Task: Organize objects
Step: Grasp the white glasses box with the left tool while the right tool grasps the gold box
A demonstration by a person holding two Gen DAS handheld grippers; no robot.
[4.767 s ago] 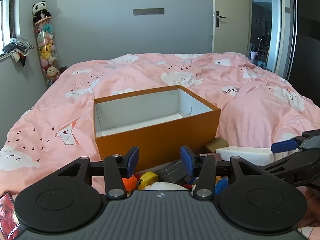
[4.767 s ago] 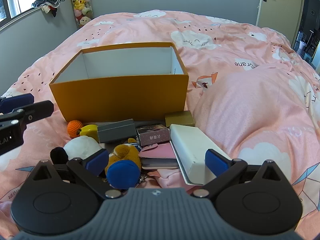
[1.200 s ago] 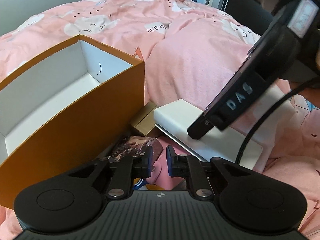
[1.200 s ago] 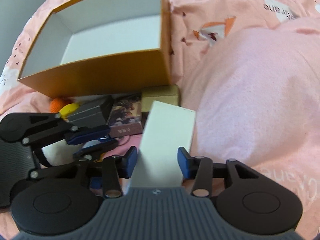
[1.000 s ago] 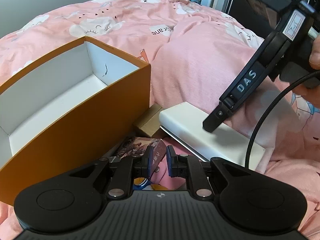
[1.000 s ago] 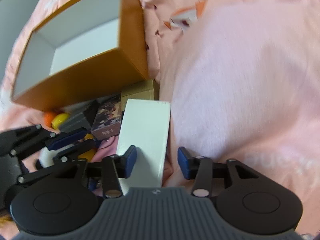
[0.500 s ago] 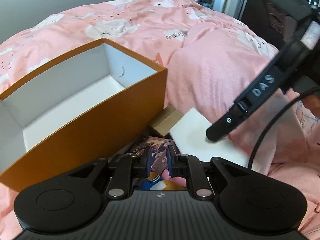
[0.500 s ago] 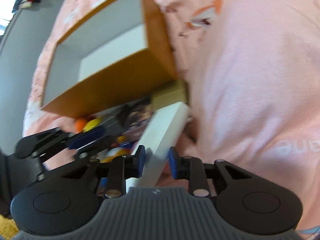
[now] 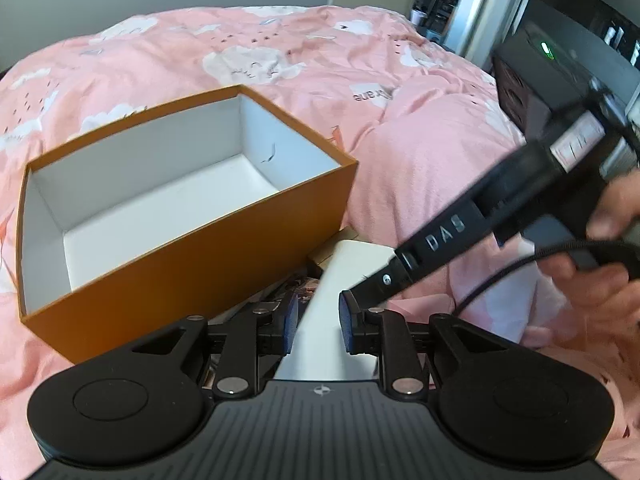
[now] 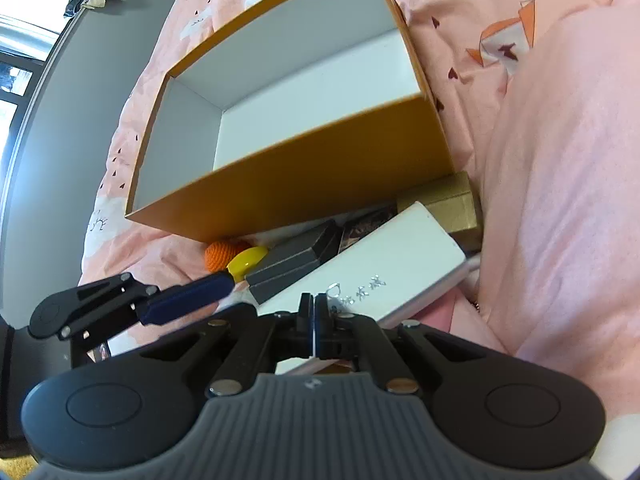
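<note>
An open orange box with a white empty inside stands on the pink bed; it also shows in the right wrist view. A flat white box is tilted up off the pile. My right gripper is shut on its near edge. My left gripper stands partly open with the white box between its pads; I cannot tell if they touch it. Below lie a grey box, a picture card box, a tan box, an orange crochet ball and a yellow piece.
The pink duvet bulges to the right of the boxes. The right gripper's body and cable, held by a hand, cross the left wrist view. A dark cabinet stands at the far right, a window at the left.
My right gripper has closed on the white box's edge and tilted the box up. My left gripper has opened from nearly shut and now straddles the white box. Both views rose.
</note>
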